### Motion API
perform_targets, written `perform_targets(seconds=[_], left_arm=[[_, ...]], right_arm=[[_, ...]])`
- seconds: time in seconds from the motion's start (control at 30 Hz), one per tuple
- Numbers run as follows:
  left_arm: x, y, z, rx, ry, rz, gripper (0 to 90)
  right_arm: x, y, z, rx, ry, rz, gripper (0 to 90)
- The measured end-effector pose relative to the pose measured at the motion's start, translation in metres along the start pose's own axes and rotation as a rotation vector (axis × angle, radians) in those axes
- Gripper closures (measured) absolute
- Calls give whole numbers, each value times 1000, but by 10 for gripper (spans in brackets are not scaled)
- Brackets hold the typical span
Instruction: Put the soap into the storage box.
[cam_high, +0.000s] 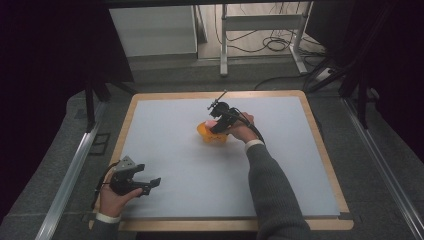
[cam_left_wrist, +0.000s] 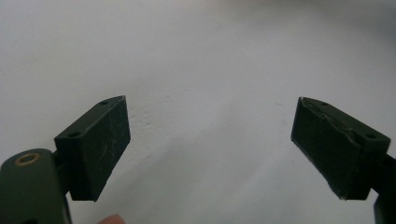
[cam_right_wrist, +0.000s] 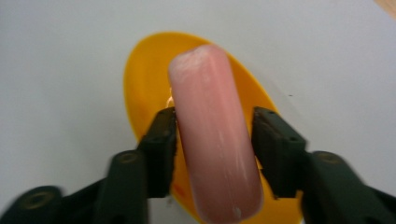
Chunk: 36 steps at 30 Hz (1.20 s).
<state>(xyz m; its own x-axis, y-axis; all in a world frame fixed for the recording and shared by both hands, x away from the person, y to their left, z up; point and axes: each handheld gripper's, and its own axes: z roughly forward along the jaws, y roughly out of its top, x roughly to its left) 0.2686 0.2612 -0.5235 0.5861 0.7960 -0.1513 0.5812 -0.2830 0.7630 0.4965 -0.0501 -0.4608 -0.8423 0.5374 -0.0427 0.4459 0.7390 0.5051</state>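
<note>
— Grey table mat (cam_high: 180, 150), yellow bowl (cam_right_wrist: 140, 93) mid-table; what's over it?
— Pink sausage (cam_right_wrist: 215, 135), gripped by the right gripper (cam_right_wrist: 215, 140).
— And the left gripper (cam_left_wrist: 210, 144)?
— Jaws spread wide near the front-left corner, empty.

1. Sausage (cam_right_wrist: 215, 135): near end cut off by the bottom edge of the right gripper view; in the high view mostly hidden behind the right gripper (cam_high: 218, 121).
2. Yellow dish (cam_right_wrist: 140, 88): middle covered by the sausage, its near rim hidden.
3. Left gripper (cam_left_wrist: 210, 144): base cut off by the frame corners.
</note>
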Motion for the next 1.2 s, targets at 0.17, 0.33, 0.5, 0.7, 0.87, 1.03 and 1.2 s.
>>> perform_targets(seconds=[0.17, 0.33, 0.5, 0.7, 0.87, 1.03, 1.2], left_arm=[[0, 0, 0, 0, 0, 1, 123], [0, 0, 0, 2, 0, 1, 123], [0, 0, 0, -1, 0, -1, 123], [-1, 0, 1, 3, -6, -1, 123], [-2, 0, 1, 1, -5, -3, 123], [-2, 0, 1, 0, -2, -7, 123], [-2, 0, 2, 5, -1, -4, 123]], right_arm=[[1, -3, -12, -48, -33, 35, 358], [1, -12, -32, -162, -34, 64, 325], [3, -32, -51, -222, -34, 78, 317], [8, -62, -67, -283, -33, 106, 313], [13, -89, -72, -291, -40, 125, 312], [17, -115, -75, -304, -49, 148, 311], [20, -138, -77, -307, -53, 167, 309]])
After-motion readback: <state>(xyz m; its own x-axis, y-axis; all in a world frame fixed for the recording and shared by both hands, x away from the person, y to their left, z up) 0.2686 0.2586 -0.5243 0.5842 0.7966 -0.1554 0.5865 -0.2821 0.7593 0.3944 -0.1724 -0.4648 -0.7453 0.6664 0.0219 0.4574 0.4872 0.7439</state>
